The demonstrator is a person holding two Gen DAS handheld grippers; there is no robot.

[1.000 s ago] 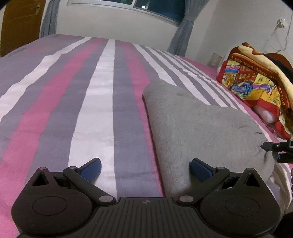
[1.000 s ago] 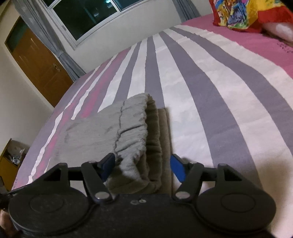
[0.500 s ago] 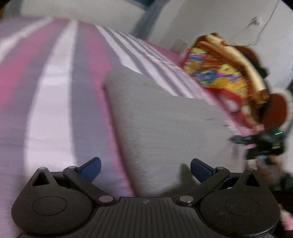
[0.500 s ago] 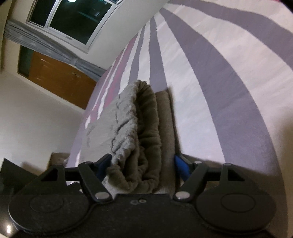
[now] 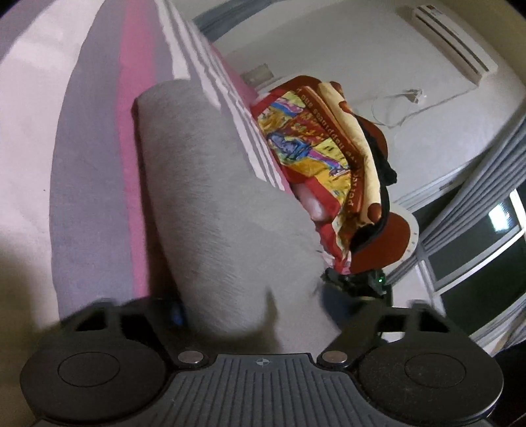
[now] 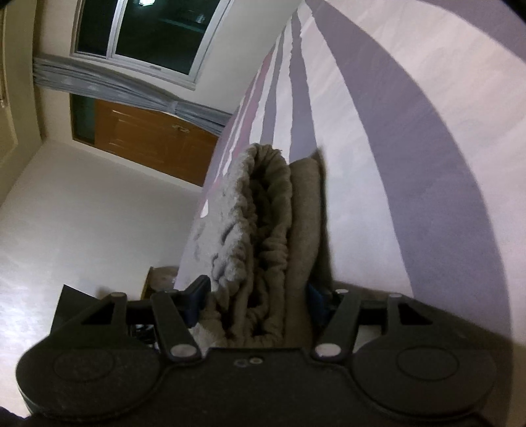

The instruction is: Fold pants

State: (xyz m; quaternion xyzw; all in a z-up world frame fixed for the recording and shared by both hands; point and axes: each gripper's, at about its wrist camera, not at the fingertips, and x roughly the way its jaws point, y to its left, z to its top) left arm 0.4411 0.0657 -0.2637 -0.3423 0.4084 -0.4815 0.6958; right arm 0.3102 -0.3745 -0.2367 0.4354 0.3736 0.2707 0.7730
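Grey pants point(image 6: 263, 249) btwn both tools; right tool point(image 6: 254, 303) & left tool point(image 5: 256, 312) just closed, gripping.

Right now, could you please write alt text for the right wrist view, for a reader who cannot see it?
The right tongs grip the bunched elastic waistband end of folded grey pants, their blue pads pressed on both sides. The view is tilted: a bed cover with grey and white stripes runs behind, with a dark window and wooden door.
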